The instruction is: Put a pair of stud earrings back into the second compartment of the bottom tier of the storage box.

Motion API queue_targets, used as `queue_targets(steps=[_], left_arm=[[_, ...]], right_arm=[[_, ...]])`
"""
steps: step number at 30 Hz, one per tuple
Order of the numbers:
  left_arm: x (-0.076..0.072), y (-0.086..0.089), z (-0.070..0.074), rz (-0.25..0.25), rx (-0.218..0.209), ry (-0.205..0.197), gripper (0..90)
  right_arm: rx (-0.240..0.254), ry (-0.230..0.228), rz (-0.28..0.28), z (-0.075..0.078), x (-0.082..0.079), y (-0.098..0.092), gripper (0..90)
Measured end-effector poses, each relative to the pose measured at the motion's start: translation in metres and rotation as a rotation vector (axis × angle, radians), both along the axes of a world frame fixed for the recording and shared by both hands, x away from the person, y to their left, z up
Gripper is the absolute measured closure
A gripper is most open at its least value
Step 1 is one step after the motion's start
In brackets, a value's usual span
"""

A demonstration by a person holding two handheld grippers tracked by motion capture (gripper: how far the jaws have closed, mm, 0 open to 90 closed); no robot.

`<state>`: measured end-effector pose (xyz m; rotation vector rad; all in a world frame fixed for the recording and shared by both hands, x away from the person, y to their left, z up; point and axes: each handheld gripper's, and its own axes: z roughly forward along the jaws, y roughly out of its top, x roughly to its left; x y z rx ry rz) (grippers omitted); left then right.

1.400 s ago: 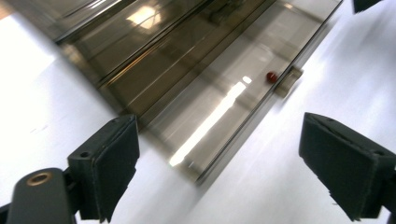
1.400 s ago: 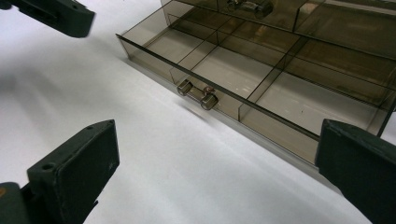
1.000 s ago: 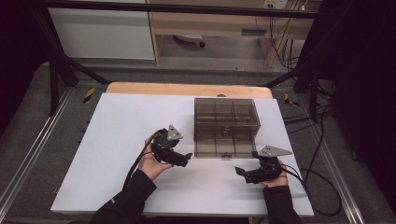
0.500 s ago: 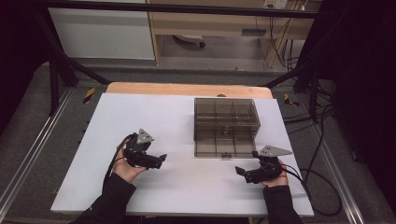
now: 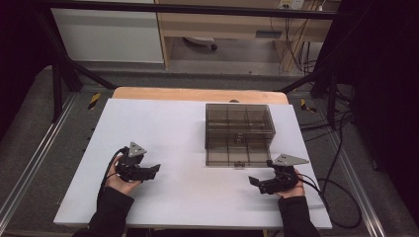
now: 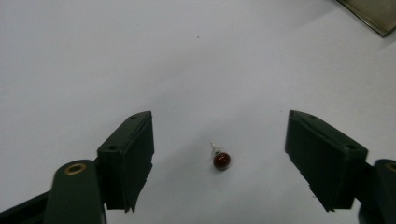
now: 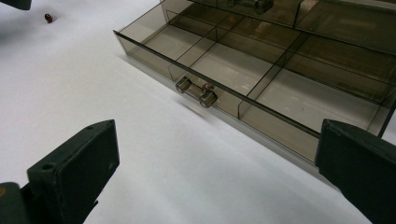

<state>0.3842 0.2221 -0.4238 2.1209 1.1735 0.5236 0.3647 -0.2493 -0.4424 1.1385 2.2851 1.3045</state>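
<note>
A small red bulb (image 6: 221, 160) lies on the white table (image 5: 168, 123) between the jaws of the left gripper (image 5: 154, 169), which have just been closing but stand apart, clear of it on both sides. The right gripper (image 5: 253, 181), jaws spread wide and holding nothing, faces the pulled-out lower drawer (image 7: 224, 60) of a smoky clear organiser box (image 5: 239, 118), near its handle (image 7: 196, 92).

near table (image 5: 163, 123): bare, free passage | far right: smoked drawer box (image 5: 239, 121) — drawer (image 7: 224, 70) pulled out, blocking
</note>
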Motion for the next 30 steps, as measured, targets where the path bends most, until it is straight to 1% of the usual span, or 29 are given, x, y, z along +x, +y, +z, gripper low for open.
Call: queue_targets(steps=[1, 4, 5, 6, 7, 10, 12, 14, 15, 19, 21, 22, 28, 30], left_arm=[[0.0, 0.0, -0.001, 0.005, 0.004, 0.005, 30.9], [0.0, 0.001, -0.002, 0.021, 0.011, 0.018, 33.0], [0.0, 0.002, -0.004, 0.025, 0.006, 0.026, 36.3], [0.0, 0.002, -0.004, 0.025, 0.006, 0.026, 37.3], [0.0, 0.003, -0.005, 0.026, -0.006, 0.041, 39.0], [0.001, 0.003, -0.006, 0.027, -0.013, 0.047, 43.6], [0.001, 0.003, -0.006, 0.025, -0.024, 0.058, 44.6], [0.002, 0.003, -0.007, 0.028, -0.029, 0.063, 49.5], [0.002, 0.003, -0.008, 0.027, -0.029, 0.067, 49.5], [0.003, 0.001, -0.011, 0.03, -0.041, 0.082, 54.9], [0.003, 0.0, -0.011, 0.03, -0.037, 0.087, 55.2], [0.004, 0.0, -0.012, 0.032, -0.043, 0.092, 55.5], [0.005, 0.0, -0.014, 0.039, -0.031, 0.089, 60.4], [0.006, 0.0, -0.014, 0.042, -0.031, 0.094, 63.0]], right_arm=[[0.0, 0.0, 0.0, 0.0, 0.0, 0.0, 0.4], [0.001, 0.002, 0.001, 0.0, 0.0, 0.0, 0.4], [0.002, 0.004, 0.001, 0.0, 0.0, 0.0, 0.4], [0.002, 0.004, 0.001, 0.0, 0.0, 0.0, 0.4], [0.001, 0.002, 0.001, 0.0, 0.0, 0.0, 0.4], [-0.002, -0.001, 0.002, 0.0, 0.0, 0.0, 0.4], [0.0, -0.002, 0.002, 0.0, 0.0, 0.0, 0.4], [0.0, 0.0, 0.001, 0.0, 0.0, 0.0, 0.4], [0.0, 0.0, 0.001, 0.0, 0.0, 0.0, 0.4], [-0.002, 0.004, 0.003, 0.0, 0.0, 0.0, 0.4], [-0.001, 0.002, 0.002, 0.0, 0.0, 0.0, 0.4], [-0.001, 0.002, 0.002, 0.0, 0.0, 0.0, 0.4], [-0.003, 0.002, 0.003, -0.001, 0.0, 0.001, 0.5], [-0.004, 0.003, 0.003, -0.001, 0.0, 0.0, 0.4]])
